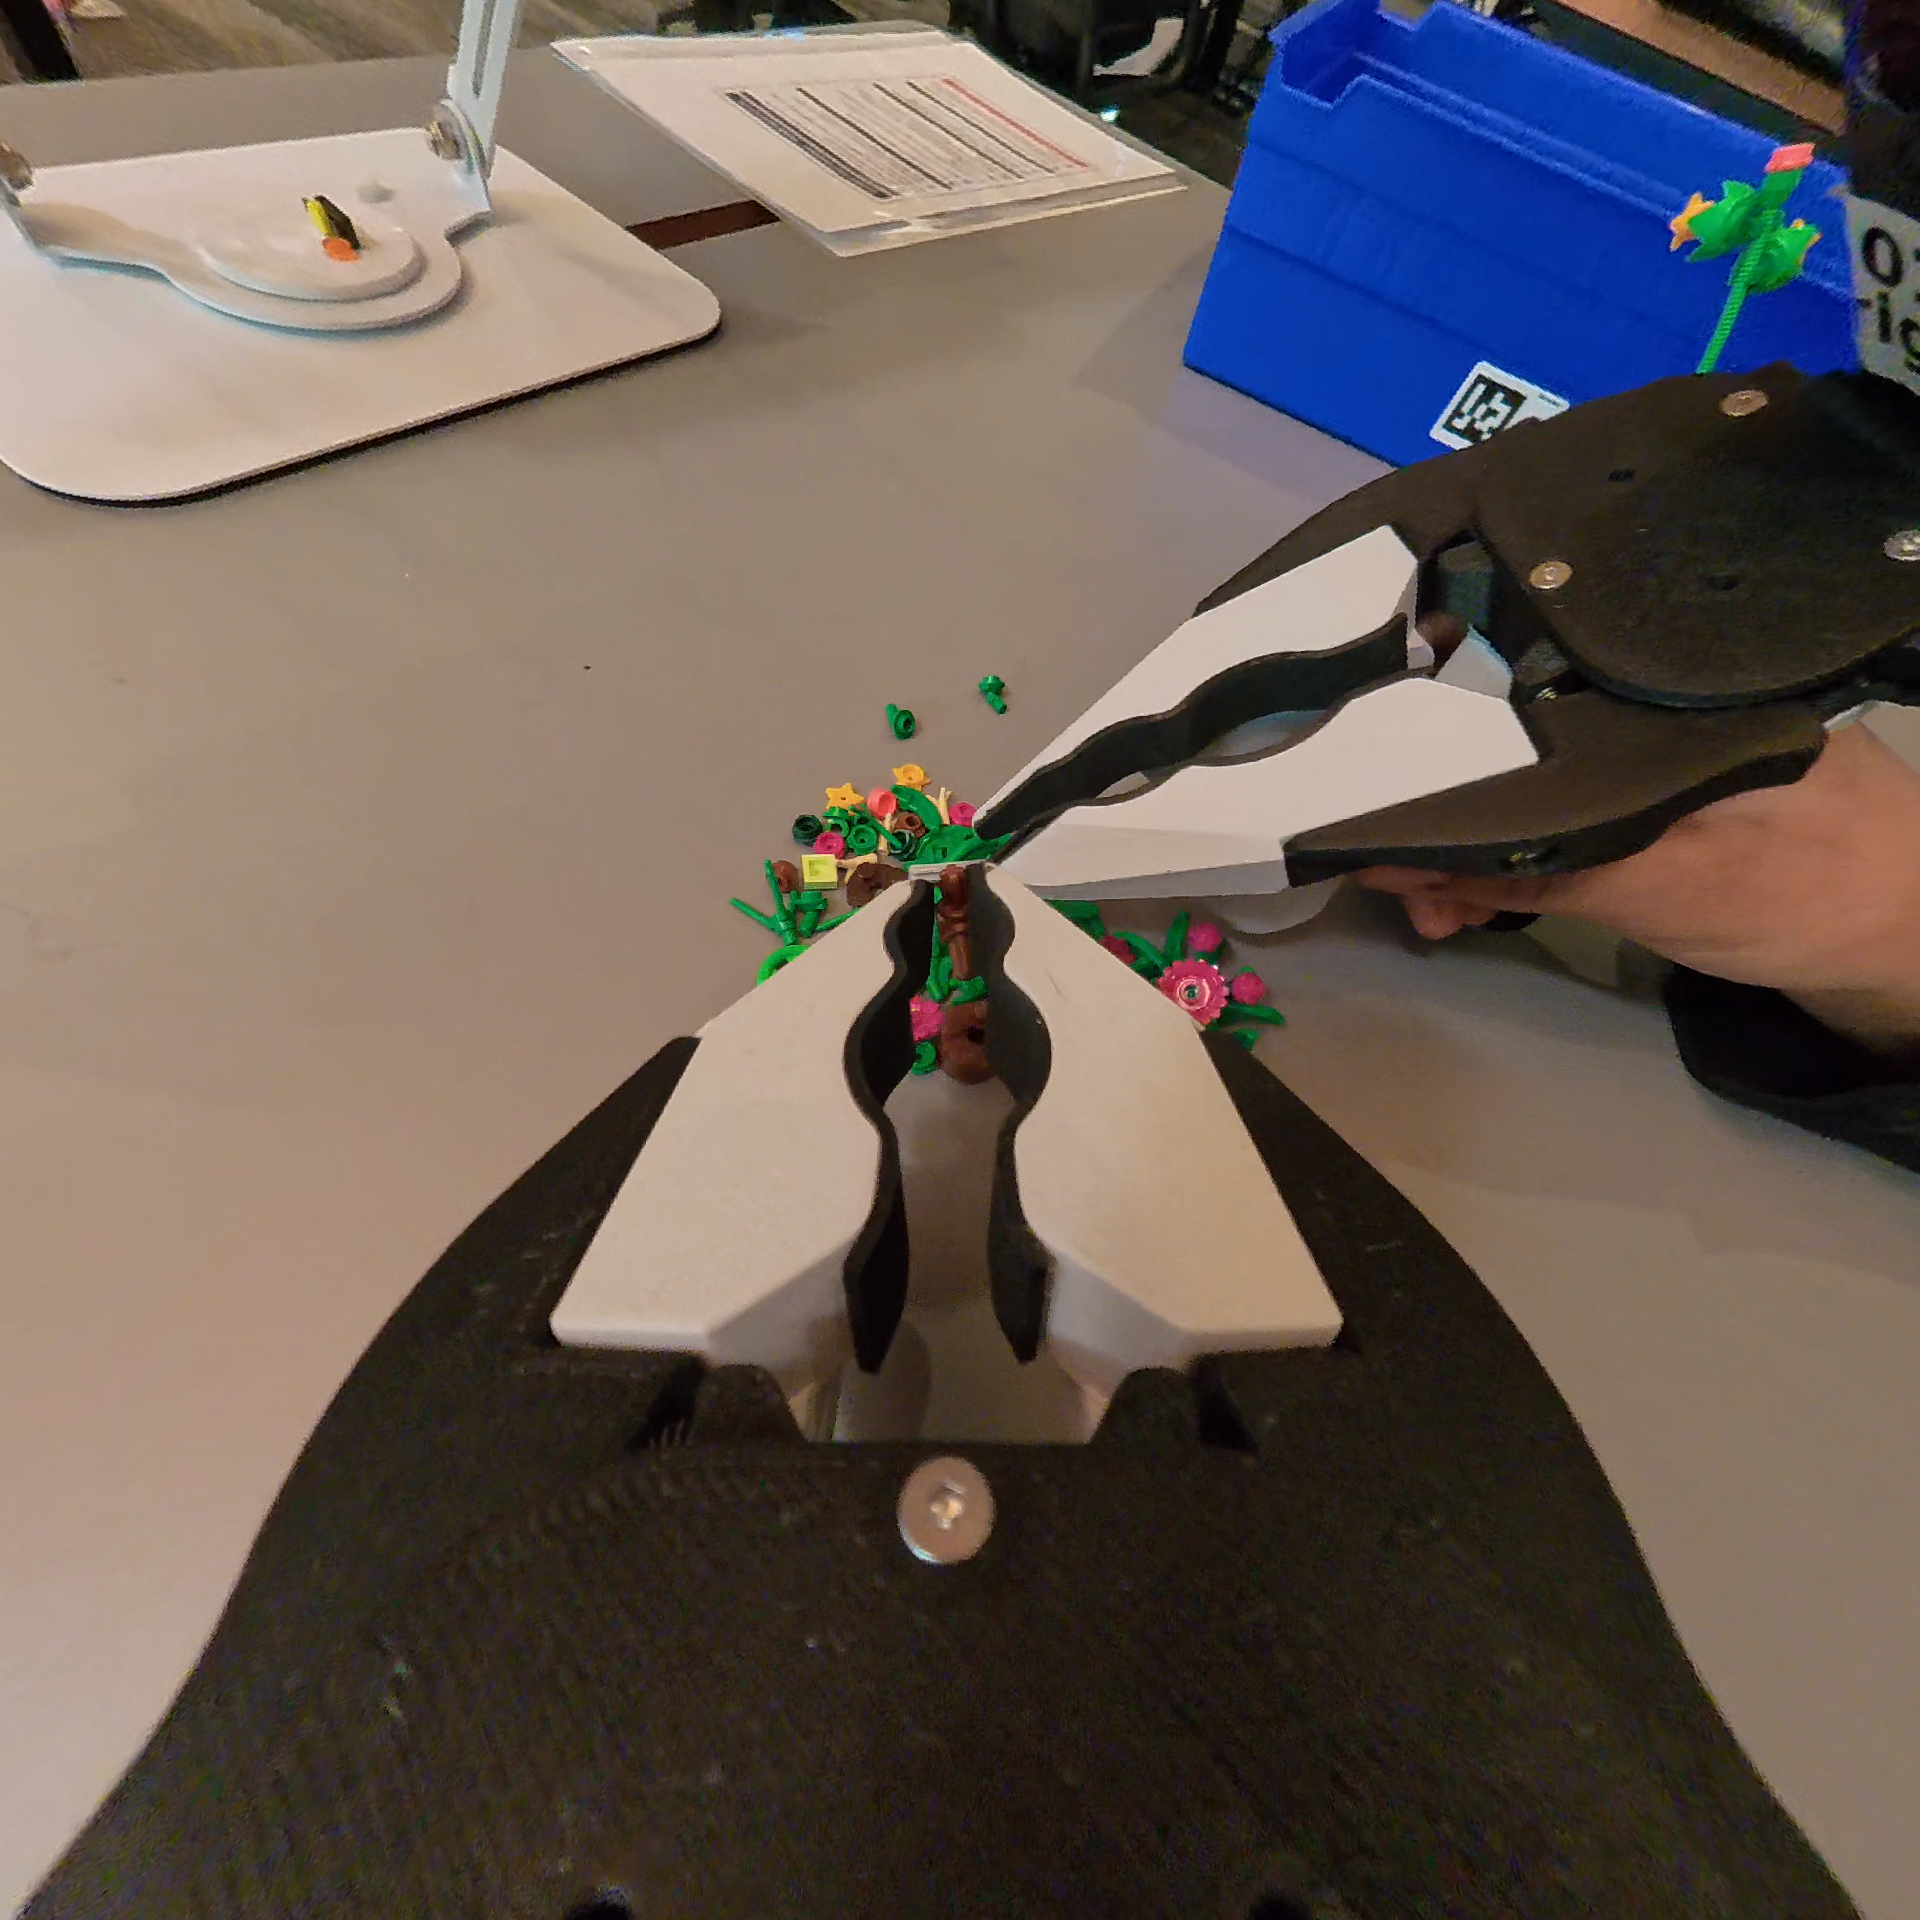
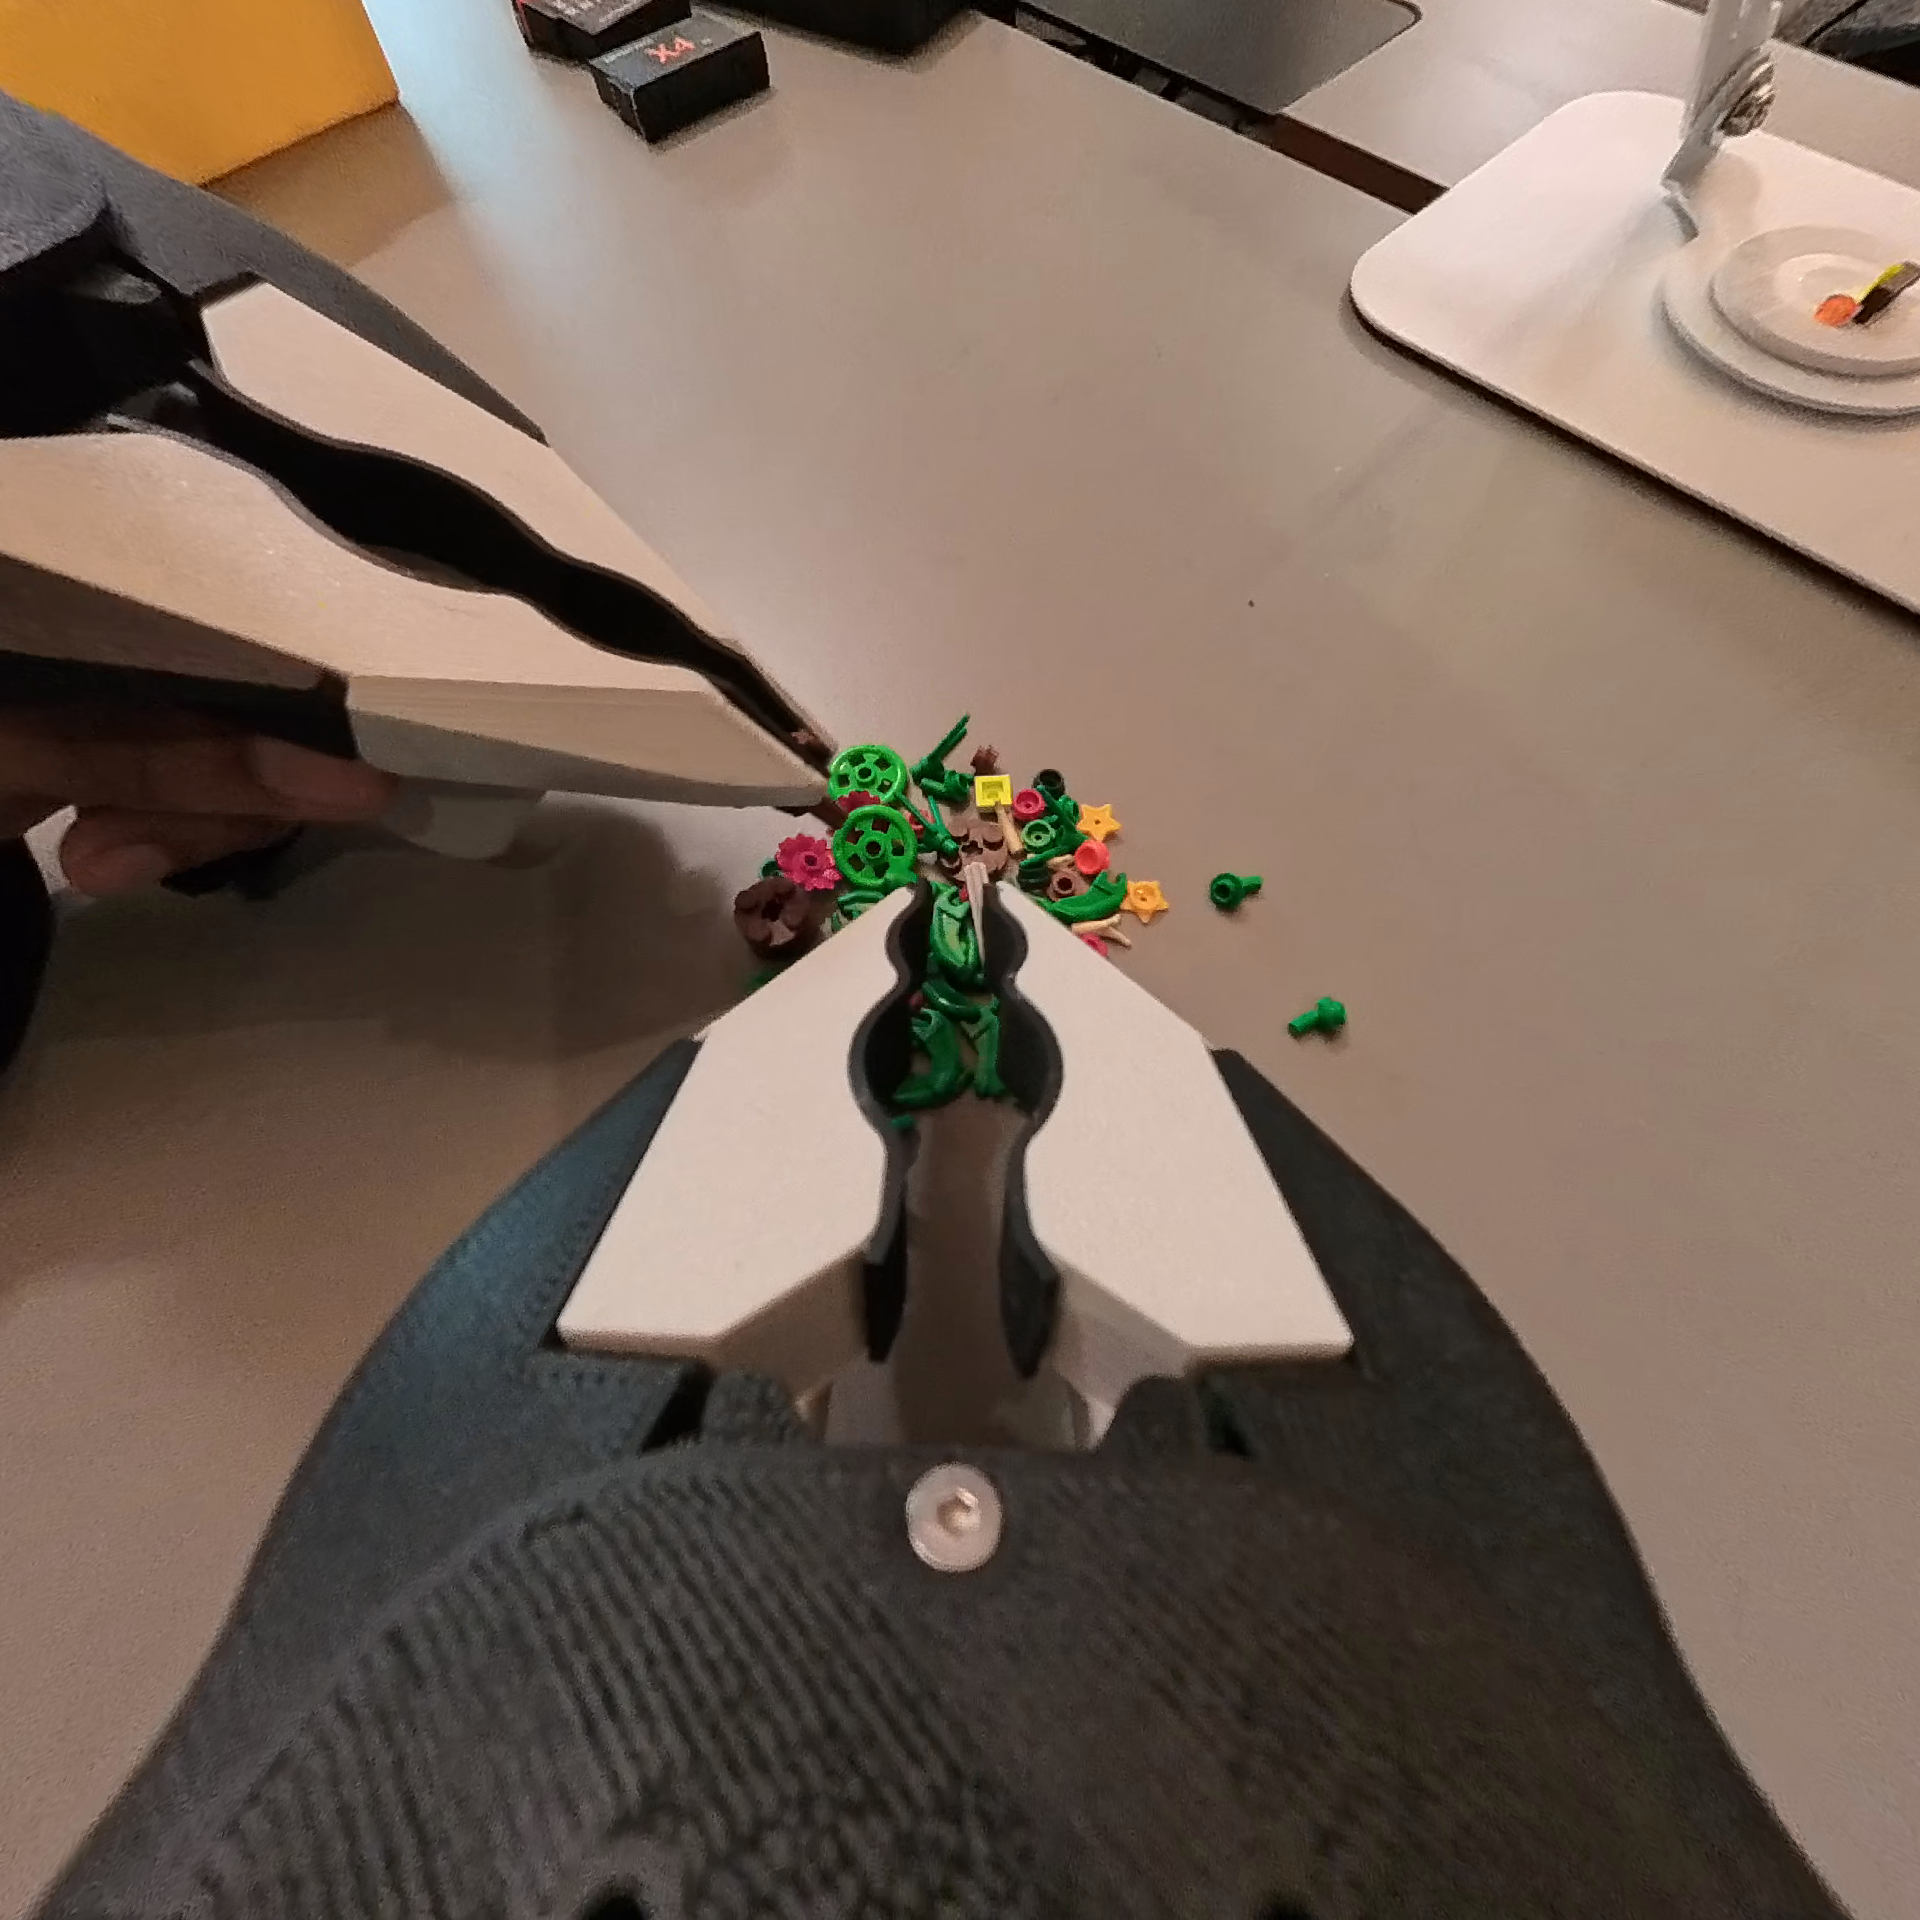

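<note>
green, pink, brown pieces [image 1: 914, 831]; blue bin [image 1: 1455, 239]

The left hand-held gripper [image 1: 953, 878] pinches a brown stem piece [image 1: 956, 925] at its tips. The right hand-held gripper [image 2: 975, 896] pinches a thin pale spike [image 2: 977, 883]. Both dip into a pile of small plastic flower pieces [image 2: 997, 842], green, pink, yellow and brown, on the grey surface [image 2: 1039, 468].

Two hand-held grippers [image 1: 951, 878] [image 2: 982, 894], one blue bin [image 1: 1475, 239].

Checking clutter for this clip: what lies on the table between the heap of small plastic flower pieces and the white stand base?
Nothing: in the left wrist view, bare grey table runs from the heap to the white stand base.
</note>
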Demonstrator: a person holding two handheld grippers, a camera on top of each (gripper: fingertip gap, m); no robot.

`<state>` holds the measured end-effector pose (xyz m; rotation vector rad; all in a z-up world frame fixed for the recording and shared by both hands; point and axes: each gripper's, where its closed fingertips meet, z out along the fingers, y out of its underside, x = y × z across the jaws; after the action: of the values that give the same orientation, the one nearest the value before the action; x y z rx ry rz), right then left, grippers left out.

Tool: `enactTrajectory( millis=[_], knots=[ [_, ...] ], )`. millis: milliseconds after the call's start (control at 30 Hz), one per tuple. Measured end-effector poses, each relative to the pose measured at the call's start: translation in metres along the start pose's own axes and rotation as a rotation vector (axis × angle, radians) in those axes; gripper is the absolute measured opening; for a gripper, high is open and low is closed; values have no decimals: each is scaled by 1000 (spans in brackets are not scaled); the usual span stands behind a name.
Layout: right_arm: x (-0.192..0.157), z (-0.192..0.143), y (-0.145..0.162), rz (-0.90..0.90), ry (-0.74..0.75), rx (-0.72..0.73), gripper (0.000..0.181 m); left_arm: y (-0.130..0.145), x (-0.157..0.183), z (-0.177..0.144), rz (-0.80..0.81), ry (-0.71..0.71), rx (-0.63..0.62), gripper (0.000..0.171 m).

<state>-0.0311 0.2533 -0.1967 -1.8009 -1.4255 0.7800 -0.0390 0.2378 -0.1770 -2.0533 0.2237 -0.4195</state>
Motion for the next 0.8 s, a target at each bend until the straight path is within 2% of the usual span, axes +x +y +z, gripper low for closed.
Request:
enactTrajectory(
  millis=[800],
  knots=[
    [3, -6, -8, 88, -16, 57, 16, 3, -1, 2, -25, 19, -28, 2]
  ],
)
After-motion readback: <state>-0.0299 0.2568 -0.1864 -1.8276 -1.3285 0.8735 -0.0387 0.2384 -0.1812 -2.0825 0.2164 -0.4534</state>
